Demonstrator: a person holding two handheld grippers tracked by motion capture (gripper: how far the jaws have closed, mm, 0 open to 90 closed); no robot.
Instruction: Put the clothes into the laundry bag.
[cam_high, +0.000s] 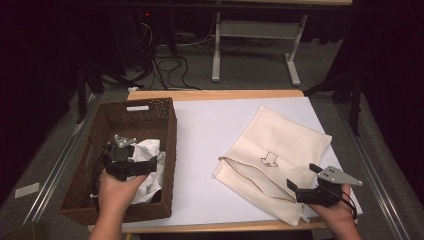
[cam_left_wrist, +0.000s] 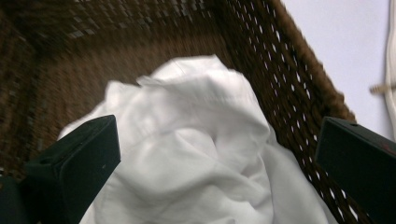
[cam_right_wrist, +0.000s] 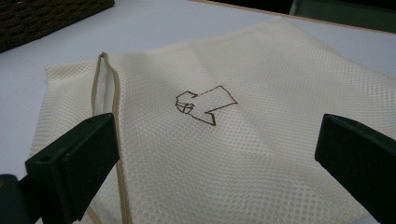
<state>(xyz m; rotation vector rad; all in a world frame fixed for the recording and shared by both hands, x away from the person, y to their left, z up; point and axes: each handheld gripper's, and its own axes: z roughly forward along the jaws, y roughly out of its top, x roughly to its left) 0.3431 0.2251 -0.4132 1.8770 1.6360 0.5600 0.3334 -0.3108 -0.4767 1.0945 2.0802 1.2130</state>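
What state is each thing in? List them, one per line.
White cloth: crumpled, lying in the basket.
Basket: upright, open at the top.
Mesh bag: flat on the table, zip edge partly open.
Left gripper: open, over the cloth.
Right gripper: open, over the bag.

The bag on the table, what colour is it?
The bag is cream mesh with a small brown shirt outline on it, clearest in the right gripper view.

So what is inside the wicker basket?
A crumpled white cloth lies in the wicker basket, with the left gripper open just above it. Anything beneath the cloth is covered, so I cannot tell.
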